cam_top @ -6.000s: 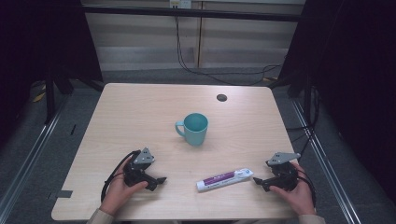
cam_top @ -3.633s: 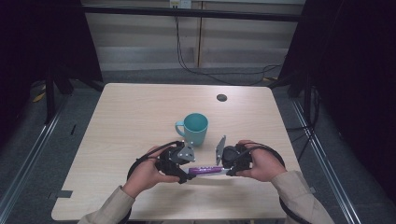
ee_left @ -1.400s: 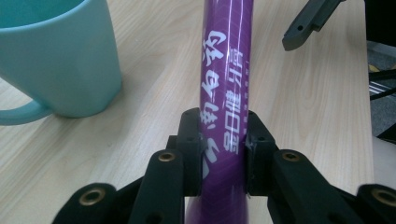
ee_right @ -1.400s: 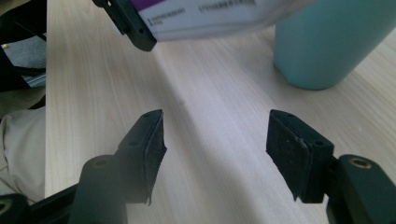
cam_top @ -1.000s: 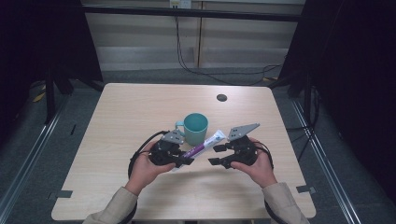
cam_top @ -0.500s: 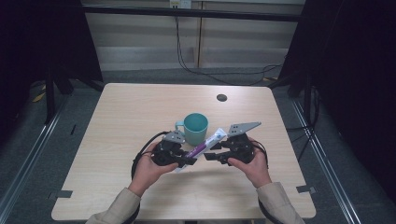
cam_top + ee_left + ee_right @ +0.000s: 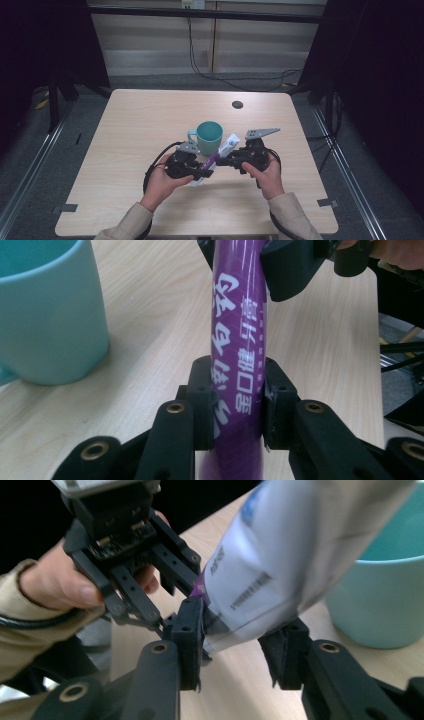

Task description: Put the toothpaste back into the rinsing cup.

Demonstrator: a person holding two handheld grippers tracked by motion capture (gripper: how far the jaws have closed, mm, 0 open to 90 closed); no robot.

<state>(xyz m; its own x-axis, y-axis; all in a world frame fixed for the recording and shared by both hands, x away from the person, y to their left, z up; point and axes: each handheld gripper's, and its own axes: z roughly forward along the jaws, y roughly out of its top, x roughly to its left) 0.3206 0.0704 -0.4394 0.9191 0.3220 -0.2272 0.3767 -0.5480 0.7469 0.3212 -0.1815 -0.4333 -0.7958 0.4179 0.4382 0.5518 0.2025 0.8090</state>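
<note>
A toothpaste tube (image 7: 222, 150), purple with a white flat end, hangs tilted over the table just in front of a teal mug (image 7: 210, 136). My left gripper (image 7: 204, 173) is shut on the tube's purple part (image 7: 239, 340), and its jaws press both sides (image 7: 237, 400). My right gripper (image 7: 224, 161) is shut on the tube farther up, near the white end (image 7: 280, 555); the tube sits between its jaws (image 7: 240, 640). The mug (image 7: 45, 315) stands close by, to the left in the left gripper view and at the right edge (image 7: 380, 595) in the right gripper view.
The light wooden table (image 7: 130, 130) carries a small dark round disc (image 7: 237, 104) near its far edge. Black cables loop from both grippers over the table's front. Dark floor and metal rails surround the table.
Six seconds ago the tube lay flat near the front edge with the grippers far apart. Both closed on it and lifted it toward the mug. Over the last second it barely shifted.
</note>
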